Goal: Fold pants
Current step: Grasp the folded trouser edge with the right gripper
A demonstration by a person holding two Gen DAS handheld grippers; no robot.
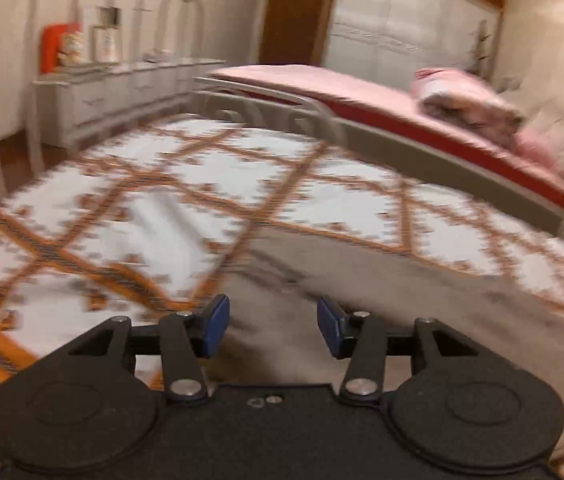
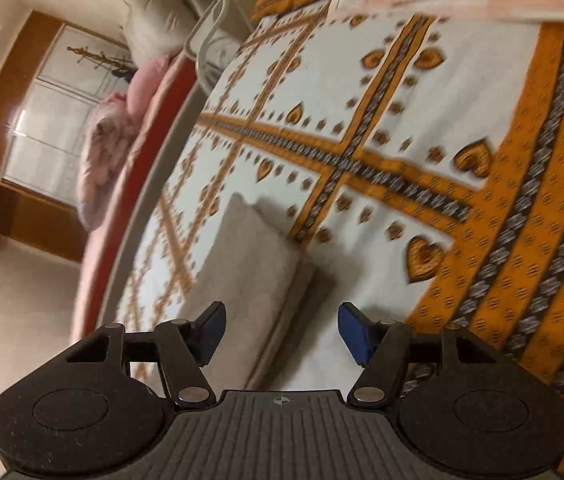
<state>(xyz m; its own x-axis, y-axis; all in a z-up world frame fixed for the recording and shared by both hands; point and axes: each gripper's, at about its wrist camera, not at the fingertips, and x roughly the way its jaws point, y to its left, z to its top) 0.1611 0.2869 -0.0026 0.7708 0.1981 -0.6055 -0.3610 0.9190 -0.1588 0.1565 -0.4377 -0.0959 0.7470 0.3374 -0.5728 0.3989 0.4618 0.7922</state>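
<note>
- Your left gripper (image 1: 273, 327) hangs with jaws parted, empty, above the grey pants (image 1: 361, 280) lying on the patterned bedspread (image 1: 162, 184).
- Your right gripper (image 2: 282, 330) gapes wide, empty, the pants (image 2: 250, 256) folded just ahead.

Left-wrist view motion-blurred; pants (image 1: 361, 280) partly behind gripper body; shelf items (image 1: 82, 44) indistinct

Right gripper (image 2: 282, 330): blue pads apart, nothing between them.
Pants (image 2: 254, 280): beige, folded, lying flat just ahead of the pads, running toward 11 o'clock.
Bedspread (image 2: 361, 92): white with orange bands, under the pants.
Pink bedding (image 2: 110, 140): at 10 o'clock.
</note>
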